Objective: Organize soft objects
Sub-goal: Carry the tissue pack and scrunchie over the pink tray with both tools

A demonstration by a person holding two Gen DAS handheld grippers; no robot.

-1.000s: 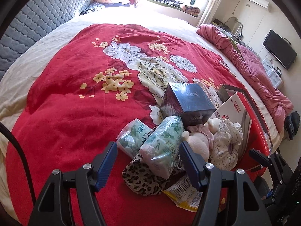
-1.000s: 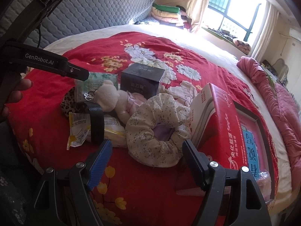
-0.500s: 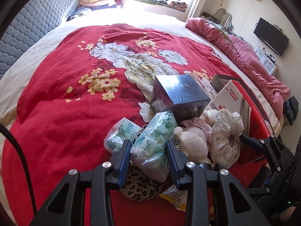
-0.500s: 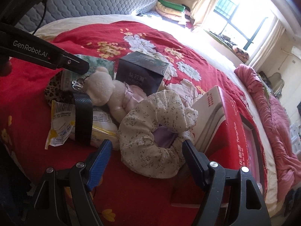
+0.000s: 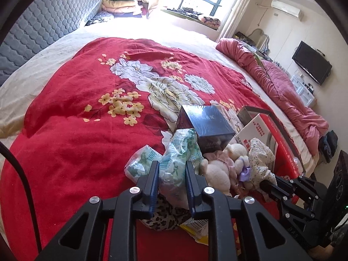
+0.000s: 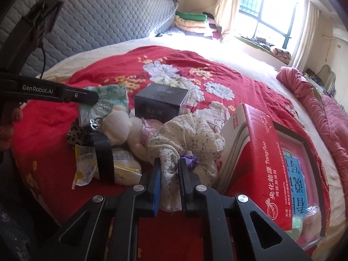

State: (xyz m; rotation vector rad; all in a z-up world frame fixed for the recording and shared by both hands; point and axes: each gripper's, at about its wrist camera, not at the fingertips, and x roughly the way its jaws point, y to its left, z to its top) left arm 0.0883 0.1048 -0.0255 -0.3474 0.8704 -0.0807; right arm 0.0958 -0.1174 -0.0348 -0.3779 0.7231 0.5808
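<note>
Both tools bite at once: the left gripper point(image 5: 170, 183) has just been closing and now pinches the soft green-and-white plastic tissue pack point(image 5: 179, 158) between its pads, while the right gripper point(image 6: 168, 177) has just squeezed onto the cream floral fabric scrunchie point(image 6: 187, 134) straight ahead. Both grasps look ready for lifting out of the pile.

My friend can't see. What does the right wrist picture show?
The right gripper pinches a flowery scrunchie on a red blanket. Beside it lie a plush toy, a dark box and a red box.
</note>
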